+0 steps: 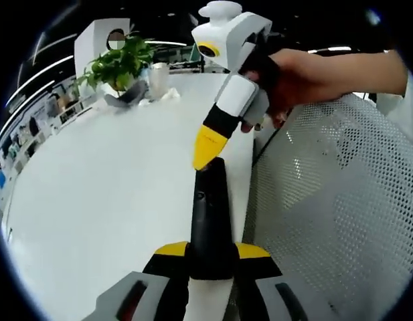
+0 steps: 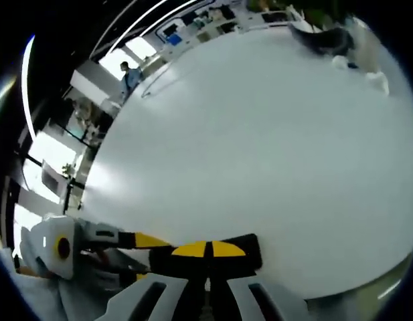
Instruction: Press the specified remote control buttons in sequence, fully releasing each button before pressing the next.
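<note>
Over the white table (image 1: 92,200), the left gripper (image 1: 209,257) has its jaws clamped on the near end of the black remote control (image 1: 209,214), holding it out lengthwise so the button face looks up, I'd say to give the other tool a steady target. Down comes the right gripper (image 1: 209,146), yellow tips pinched together into one point with nothing between them, touching or just above the remote's far end (contact is too close to call). From the right gripper view, its closed tips (image 2: 207,249) sit right over the dark remote (image 2: 250,251). A potted plant (image 1: 119,63) stands well apart at the table's far side.
</note>
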`<state>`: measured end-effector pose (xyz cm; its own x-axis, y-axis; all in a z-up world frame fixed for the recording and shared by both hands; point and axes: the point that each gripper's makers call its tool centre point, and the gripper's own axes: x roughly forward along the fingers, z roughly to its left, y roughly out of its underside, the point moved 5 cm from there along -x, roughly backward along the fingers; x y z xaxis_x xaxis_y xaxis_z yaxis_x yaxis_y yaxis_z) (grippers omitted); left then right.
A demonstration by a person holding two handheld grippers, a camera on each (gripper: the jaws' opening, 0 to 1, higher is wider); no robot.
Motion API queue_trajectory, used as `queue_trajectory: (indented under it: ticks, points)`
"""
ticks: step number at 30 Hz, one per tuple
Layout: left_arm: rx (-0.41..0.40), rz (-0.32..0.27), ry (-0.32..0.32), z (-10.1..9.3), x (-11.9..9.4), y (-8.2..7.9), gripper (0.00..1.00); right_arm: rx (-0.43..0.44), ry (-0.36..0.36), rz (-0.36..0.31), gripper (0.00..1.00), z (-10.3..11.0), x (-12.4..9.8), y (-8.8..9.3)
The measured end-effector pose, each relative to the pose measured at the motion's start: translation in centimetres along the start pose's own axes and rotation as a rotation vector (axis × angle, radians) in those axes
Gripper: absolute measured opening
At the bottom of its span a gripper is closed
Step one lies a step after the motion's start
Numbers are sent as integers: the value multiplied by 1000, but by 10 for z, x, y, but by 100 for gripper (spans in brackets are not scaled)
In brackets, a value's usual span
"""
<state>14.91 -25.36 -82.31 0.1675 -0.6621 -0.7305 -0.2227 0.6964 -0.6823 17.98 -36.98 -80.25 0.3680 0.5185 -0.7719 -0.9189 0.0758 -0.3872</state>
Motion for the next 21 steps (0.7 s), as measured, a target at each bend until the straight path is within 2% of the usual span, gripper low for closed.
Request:
queue_trajectory:
  ticks: [2, 4, 6, 7, 8, 14, 16, 18, 20, 21]
  points:
    - [4, -1, -2, 0, 0, 0, 24, 1, -11, 18, 0, 2, 3, 2]
    - [8, -5, -3, 0, 0, 0, 24, -40, -12, 37, 0, 3, 7, 5]
    - [8, -8, -2, 0, 0, 0, 24, -100, 34, 80, 0, 1, 9, 11]
    - [7, -9, -1, 0, 0, 0, 24, -131, 18, 29, 0, 5, 10, 5]
    - [5, -11, 0, 0, 0, 0, 24, -133, 23, 50, 0, 6, 10, 8]
    - [19, -13, -3, 0, 0, 0, 24, -116, 22, 31, 0, 3, 9, 9]
    - [9, -13, -5, 1, 0, 0, 24, -169, 23, 16, 0, 3, 11, 9]
    - [2, -14, -5, 1, 0, 0, 24, -147, 37, 11, 0, 3, 12, 8]
    - [13, -12, -8, 1, 1, 0, 24, -38, 43, -10, 0, 2, 12, 8]
    - [23, -11, -10, 1, 1, 0, 24, -18, 31, -19, 0, 1, 11, 8]
